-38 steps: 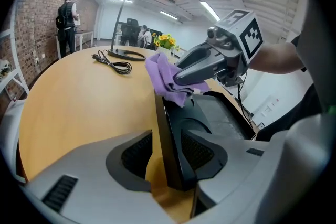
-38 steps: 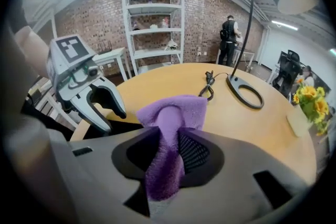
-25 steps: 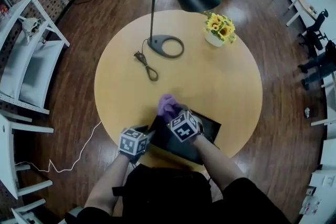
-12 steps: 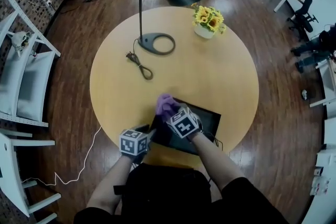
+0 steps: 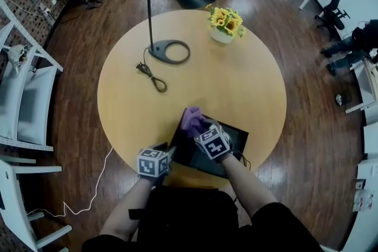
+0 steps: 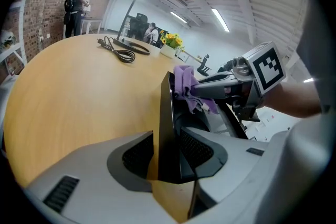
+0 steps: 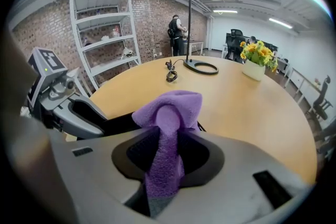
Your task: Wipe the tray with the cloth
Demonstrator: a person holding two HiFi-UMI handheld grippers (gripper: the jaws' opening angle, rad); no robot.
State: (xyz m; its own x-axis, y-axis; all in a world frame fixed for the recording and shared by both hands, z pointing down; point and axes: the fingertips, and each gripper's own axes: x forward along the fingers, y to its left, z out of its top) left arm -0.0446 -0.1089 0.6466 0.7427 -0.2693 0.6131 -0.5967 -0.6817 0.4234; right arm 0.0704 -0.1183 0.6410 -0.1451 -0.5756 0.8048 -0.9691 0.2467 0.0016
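A black tray (image 5: 234, 142) lies at the near edge of the round wooden table (image 5: 248, 85). My left gripper (image 5: 170, 154) is shut on the tray's left rim (image 6: 166, 113), which stands between its jaws and looks raised on that side. My right gripper (image 5: 199, 128) is shut on a purple cloth (image 5: 193, 118), bunched over the tray's far left corner. In the right gripper view the cloth (image 7: 170, 113) runs down between the jaws of the right gripper (image 7: 167, 152). The left gripper view shows the cloth (image 6: 185, 81) against the tray's inner side.
A black desk lamp (image 5: 169, 51) with its coiled cord (image 5: 151, 76) stands at the table's far left. A pot of yellow flowers (image 5: 224, 24) sits at the far side. White shelving (image 5: 23, 91) and chairs stand on the wooden floor at left; a white cable (image 5: 88, 186) trails there.
My right gripper has slid a little to the right along the tray's far corner with the cloth and rolled. The left gripper has kept still on the rim.
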